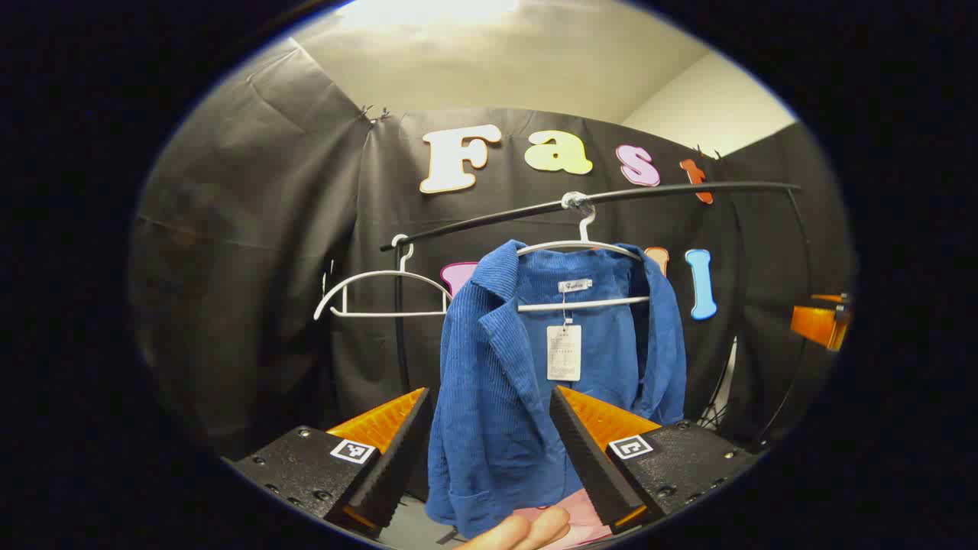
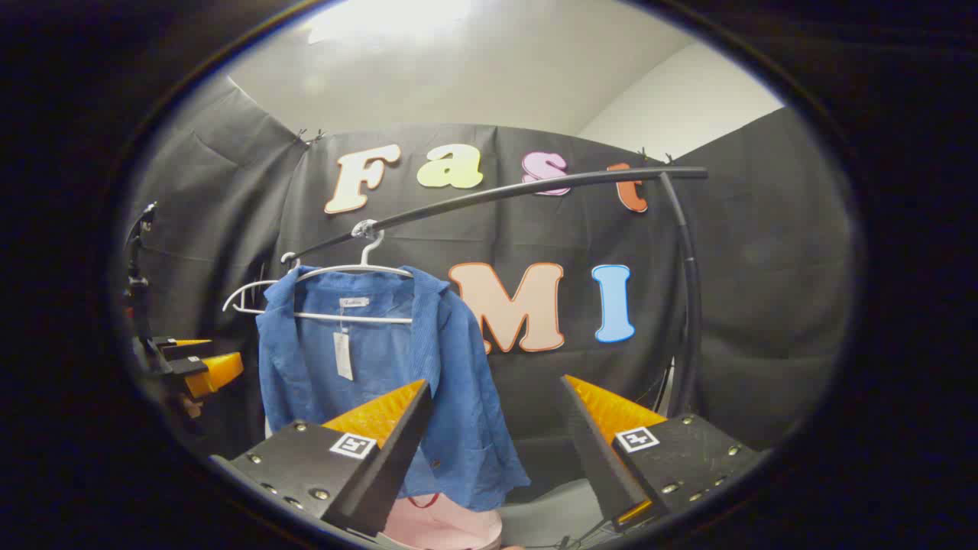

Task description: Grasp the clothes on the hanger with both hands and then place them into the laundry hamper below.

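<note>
Light comes from above; bright glare on ceiling in left gripper view, same white glow on ceiling in right gripper view; black cloth wall stays dark, dimmer toward edges; blue jacket well lit, sharp, ribs easy to see; rail bends like bow near edge; fingertips at bottom of left gripper view soft, blurry.

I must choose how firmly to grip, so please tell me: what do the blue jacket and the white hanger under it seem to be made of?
The blue ribbed jacket looks like corduroy: fine vertical ridges, matte and soft. The thin white hanger holding it looks like coated wire or plastic, smooth and slightly glossy; which one is unclear.
</note>
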The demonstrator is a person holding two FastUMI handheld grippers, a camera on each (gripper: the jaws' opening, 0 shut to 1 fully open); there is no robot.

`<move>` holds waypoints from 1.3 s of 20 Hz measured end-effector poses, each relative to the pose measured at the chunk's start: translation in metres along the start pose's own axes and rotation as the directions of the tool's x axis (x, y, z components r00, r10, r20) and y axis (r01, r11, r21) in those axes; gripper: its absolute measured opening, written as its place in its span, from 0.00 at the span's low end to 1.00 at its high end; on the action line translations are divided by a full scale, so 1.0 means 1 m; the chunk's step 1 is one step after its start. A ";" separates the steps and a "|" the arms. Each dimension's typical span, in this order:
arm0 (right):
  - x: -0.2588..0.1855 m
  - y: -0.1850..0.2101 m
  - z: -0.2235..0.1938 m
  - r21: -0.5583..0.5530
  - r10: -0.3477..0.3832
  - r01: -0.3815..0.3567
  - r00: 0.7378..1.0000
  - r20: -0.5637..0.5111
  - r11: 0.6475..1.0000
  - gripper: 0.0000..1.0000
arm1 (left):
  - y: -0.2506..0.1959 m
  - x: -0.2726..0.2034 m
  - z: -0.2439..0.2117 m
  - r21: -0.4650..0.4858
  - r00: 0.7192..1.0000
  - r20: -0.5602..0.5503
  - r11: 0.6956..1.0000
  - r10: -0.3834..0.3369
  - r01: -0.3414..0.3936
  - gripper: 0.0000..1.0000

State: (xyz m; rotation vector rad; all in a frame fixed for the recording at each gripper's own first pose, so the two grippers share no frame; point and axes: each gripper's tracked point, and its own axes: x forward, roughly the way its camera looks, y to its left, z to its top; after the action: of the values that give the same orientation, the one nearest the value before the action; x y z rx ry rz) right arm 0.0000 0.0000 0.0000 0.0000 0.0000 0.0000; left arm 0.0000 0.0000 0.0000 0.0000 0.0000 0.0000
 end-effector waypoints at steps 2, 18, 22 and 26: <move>0.001 -0.005 0.002 0.004 -0.018 0.018 1.000 -0.008 1.000 1.00 | 0.004 0.004 0.015 -0.032 1.000 0.012 0.999 -0.013 0.013 0.97; 0.007 0.006 0.029 -0.012 -0.025 0.025 1.000 0.009 1.000 0.98 | 0.001 0.009 0.045 -0.007 0.996 0.005 0.996 -0.086 0.086 0.93; 0.026 0.008 0.033 -0.006 -0.016 0.016 1.000 -0.009 1.000 1.00 | 0.007 0.024 0.058 0.011 0.999 0.012 0.999 -0.053 0.053 0.92; 0.050 0.021 0.037 0.013 0.022 -0.022 1.000 -0.015 1.000 0.98 | 0.002 0.039 0.062 0.038 0.998 -0.007 0.998 -0.056 0.056 0.92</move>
State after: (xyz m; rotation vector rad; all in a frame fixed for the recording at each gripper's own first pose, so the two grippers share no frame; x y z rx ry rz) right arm 0.0503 0.0208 0.0368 0.0132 0.0149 0.0221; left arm 0.0393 0.0016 0.0621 0.0383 0.0060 -0.0559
